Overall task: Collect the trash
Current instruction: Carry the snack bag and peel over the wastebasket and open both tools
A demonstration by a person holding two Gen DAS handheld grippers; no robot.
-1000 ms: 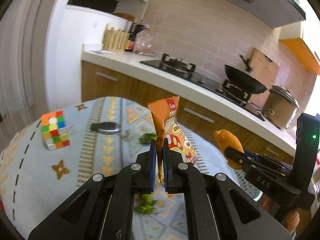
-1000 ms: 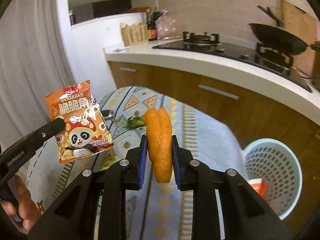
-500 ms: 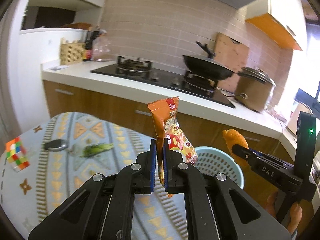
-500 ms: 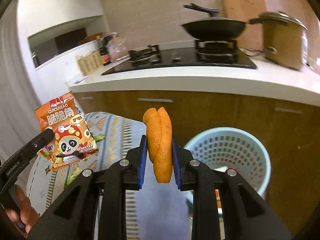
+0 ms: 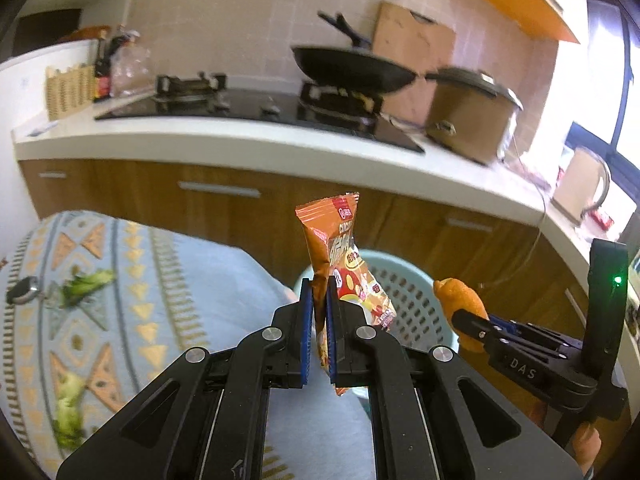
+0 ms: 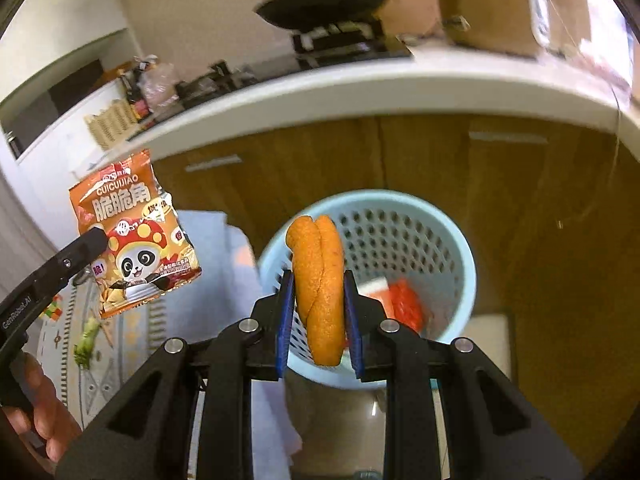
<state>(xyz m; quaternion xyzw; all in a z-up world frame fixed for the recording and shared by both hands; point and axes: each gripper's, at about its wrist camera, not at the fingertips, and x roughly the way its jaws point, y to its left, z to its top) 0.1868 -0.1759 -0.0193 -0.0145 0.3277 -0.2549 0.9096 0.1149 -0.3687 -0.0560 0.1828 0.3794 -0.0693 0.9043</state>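
Right wrist view: left gripper [image 6: 94,240] clamps "CUICUIJIAO" packet [image 6: 134,236]; right gripper [image 6: 319,308] clamps fritter [image 6: 319,284].

A home kitchen: gas hob [image 5: 256,106] with black wok [image 5: 352,70] at 12 o'clock on a white counter [image 5: 224,148] above wooden cabinets [image 5: 168,200].

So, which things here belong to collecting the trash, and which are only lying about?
For the job:
- snack bag, in the left gripper
- orange peel, in the right gripper
- blue basket
- green scraps on the table

Lying about:
- wok
- pot
- wicker basket
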